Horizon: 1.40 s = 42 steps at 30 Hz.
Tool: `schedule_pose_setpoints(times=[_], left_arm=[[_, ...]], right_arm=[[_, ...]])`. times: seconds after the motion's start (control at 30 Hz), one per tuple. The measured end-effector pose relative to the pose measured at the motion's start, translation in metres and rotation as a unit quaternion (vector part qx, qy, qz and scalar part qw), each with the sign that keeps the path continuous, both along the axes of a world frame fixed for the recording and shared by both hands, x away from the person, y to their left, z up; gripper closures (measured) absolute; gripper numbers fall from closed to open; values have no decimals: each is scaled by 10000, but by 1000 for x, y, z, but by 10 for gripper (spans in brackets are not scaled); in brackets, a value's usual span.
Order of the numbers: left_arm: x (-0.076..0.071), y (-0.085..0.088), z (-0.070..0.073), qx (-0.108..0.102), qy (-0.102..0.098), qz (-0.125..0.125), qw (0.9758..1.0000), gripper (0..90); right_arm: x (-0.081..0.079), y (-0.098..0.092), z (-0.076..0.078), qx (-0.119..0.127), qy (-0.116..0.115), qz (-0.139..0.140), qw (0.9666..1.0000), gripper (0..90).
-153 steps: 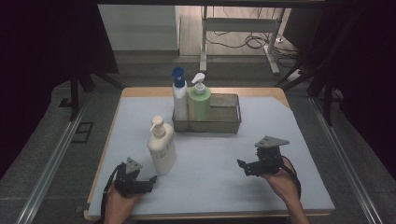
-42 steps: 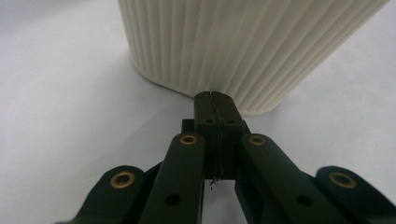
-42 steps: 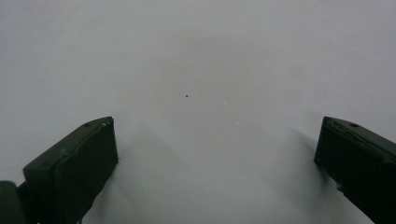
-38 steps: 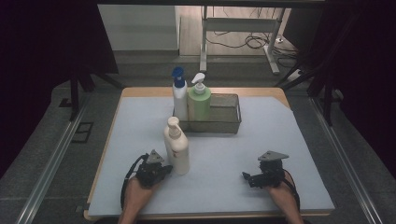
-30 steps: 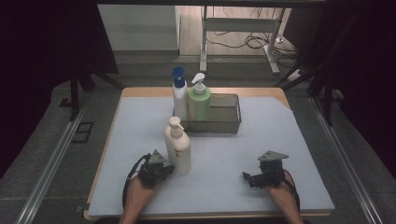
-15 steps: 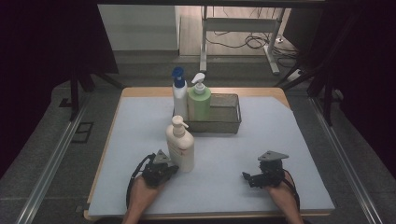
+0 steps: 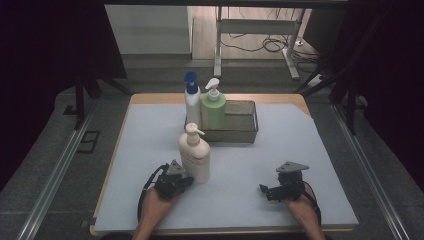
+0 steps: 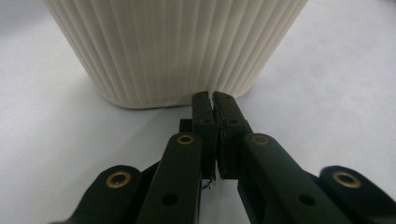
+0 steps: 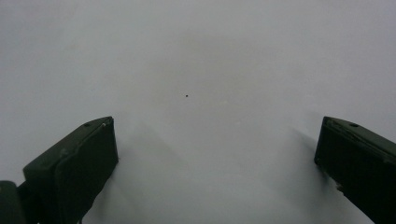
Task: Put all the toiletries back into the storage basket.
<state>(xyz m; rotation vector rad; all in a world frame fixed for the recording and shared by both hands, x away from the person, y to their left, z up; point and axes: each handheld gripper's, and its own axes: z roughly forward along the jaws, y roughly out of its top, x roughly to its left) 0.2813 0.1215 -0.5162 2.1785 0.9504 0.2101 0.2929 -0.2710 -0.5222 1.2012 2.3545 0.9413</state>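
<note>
Behind, a wire basket holds two bottles.

The cream pump bottle is matt plastic, its wall finely ribbed top to bottom. Under it, the table cover is smooth, pale and matt, with a wooden edge behind. Behind the bottle, the basket looks like grey wire mesh. The left gripper is dull black plastic with brass rivets.

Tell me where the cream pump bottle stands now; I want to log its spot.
High view: the cream pump bottle stands upright on the mat, left of centre, before the wire basket, touching the shut left gripper.
</note>
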Motion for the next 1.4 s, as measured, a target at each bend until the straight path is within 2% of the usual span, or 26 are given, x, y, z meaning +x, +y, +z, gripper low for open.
schedule_pose_setpoints(times=[0.17, 0.3, 0.43, 0.47, 0.67, 0.73, 0.77, 0.8, 0.83, 0.93, 1.0, 1.03, 1.07, 1.17, 1.4], left_arm=[[-4, 0, 1, 59, -7, -62, 10000, 825], [-6, 3, 2, 122, -15, -16, 9999, 795], [-10, 8, 4, 210, -47, 30, 9998, 719], [-12, 11, 4, 237, -82, 63, 9997, 666], [-16, 23, 3, 267, -144, 243, 9992, 493], [-17, 29, 1, 292, -182, 341, 9988, 474], [-17, 33, 0, 233, -150, 408, 9988, 419], [-17, 36, 0, 189, -119, 442, 9988, 419], [-18, 41, 0, 183, -134, 541, 9983, 360], [-19, 45, 0, 171, -153, 640, 9977, 268], [-20, 48, 0, 171, -180, 707, 9972, 246], [-21, 50, 1, 239, -252, 790, 9963, 174], [-21, 50, 1, 239, -252, 790, 9963, 145], [-21, 51, 0, 303, -284, 901, 9951, 125], [-20, 50, -6, 431, -260, 881, 9948, 120]], right_arm=[[0, 0, 0, -3, 12, 1, 10000, 0], [0, 0, 0, -7, 19, 2, 10000, 0], [1, 0, 1, -27, 30, 13, 10000, 0], [1, 0, 1, -20, 39, 6, 10000, 0], [0, 1, 1, -35, 56, -19, 10000, 0], [0, 1, 1, -36, 52, -17, 10000, 0], [0, 1, 1, -34, 63, -27, 10000, 0], [0, 1, 1, -34, 63, -27, 10000, 0], [0, 1, 1, -35, 62, -27, 10000, 0], [0, 2, 1, -39, 54, -69, 10000, 0], [0, 2, 1, -41, 53, -71, 10000, 0], [-1, 2, 2, -48, 65, -91, 9999, 0], [-1, 2, 2, -48, 65, -91, 9999, 0], [-1, 2, 3, -36, 89, -62, 9999, 0], [-3, 2, 8, 55, 70, 20, 10000, 0]])
